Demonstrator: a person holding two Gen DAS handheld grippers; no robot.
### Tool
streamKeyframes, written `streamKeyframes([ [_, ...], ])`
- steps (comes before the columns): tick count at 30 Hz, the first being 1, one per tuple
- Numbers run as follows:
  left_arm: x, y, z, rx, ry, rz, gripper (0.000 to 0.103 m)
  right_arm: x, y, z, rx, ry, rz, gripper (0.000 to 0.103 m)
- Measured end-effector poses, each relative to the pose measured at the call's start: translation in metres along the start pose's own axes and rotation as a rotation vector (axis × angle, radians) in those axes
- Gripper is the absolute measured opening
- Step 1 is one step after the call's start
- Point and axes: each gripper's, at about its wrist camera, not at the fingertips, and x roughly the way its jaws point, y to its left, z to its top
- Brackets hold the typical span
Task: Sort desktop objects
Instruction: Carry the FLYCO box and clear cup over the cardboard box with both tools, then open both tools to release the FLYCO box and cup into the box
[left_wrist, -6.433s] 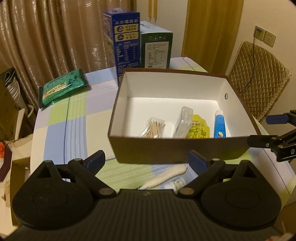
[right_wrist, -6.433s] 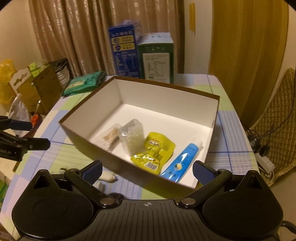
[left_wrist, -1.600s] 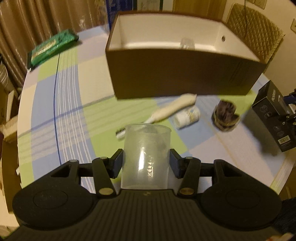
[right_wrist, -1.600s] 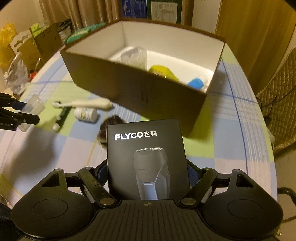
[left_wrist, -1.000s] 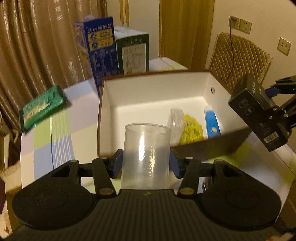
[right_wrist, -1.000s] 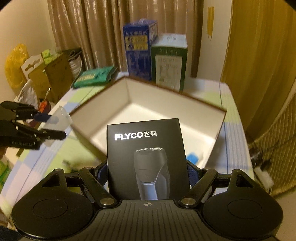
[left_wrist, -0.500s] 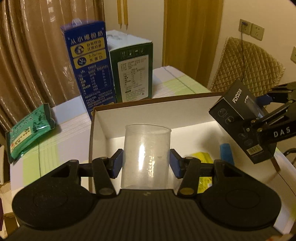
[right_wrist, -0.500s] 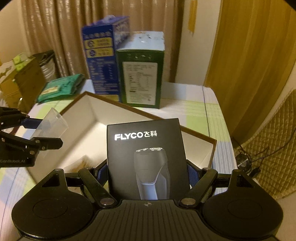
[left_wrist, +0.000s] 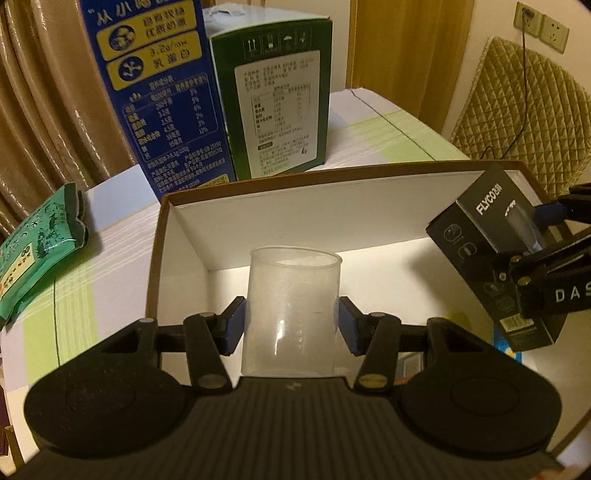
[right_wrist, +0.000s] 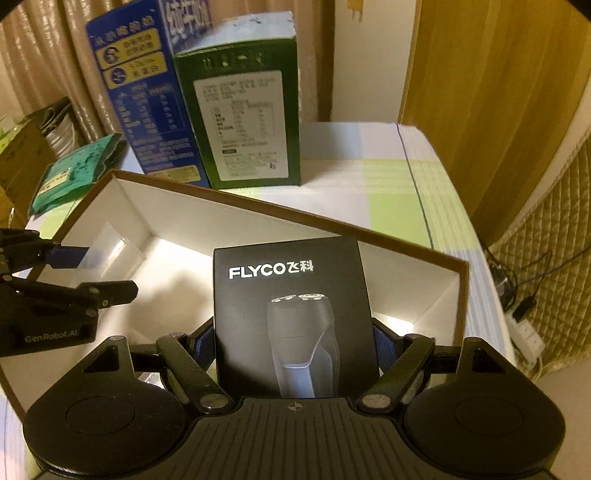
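Note:
My left gripper (left_wrist: 291, 323) is shut on a clear plastic cup (left_wrist: 291, 299), held upright over the white inside of the brown cardboard box (left_wrist: 258, 177). My right gripper (right_wrist: 293, 341) is shut on a black FLYCO shaver box (right_wrist: 291, 295), which hangs over the same box near its right end. In the left wrist view the shaver box (left_wrist: 491, 254) and right gripper (left_wrist: 546, 236) show at the right. In the right wrist view the cup (right_wrist: 107, 247) and left gripper (right_wrist: 92, 269) show at the left. A blue tube (left_wrist: 508, 347) lies on the box floor, mostly hidden.
A tall blue carton (left_wrist: 155, 92) and a green carton (left_wrist: 277, 96) stand just behind the box. A green packet (left_wrist: 33, 247) lies on the checked tablecloth at the left. A quilted chair back (left_wrist: 517, 110) and a curtain are beyond the table's right edge.
Both grippers have moved forward and down over the box with their loads; the cartons behind now loom larger, and the box's near wall has dropped out of sight.

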Motion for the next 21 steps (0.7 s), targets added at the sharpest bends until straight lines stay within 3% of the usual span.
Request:
streamKeyframes([
  [17,0.036,-0.007,0.002,0.051,0.054,0.0,0.048,0.028,-0.003,0.0,0.037,0.031,-0.002,0.078],
  [21,0.033,-0.005,0.004,0.049,0.041,0.002,0.055,0.03,-0.003,0.0,0.045,0.032,-0.001,0.078],
])
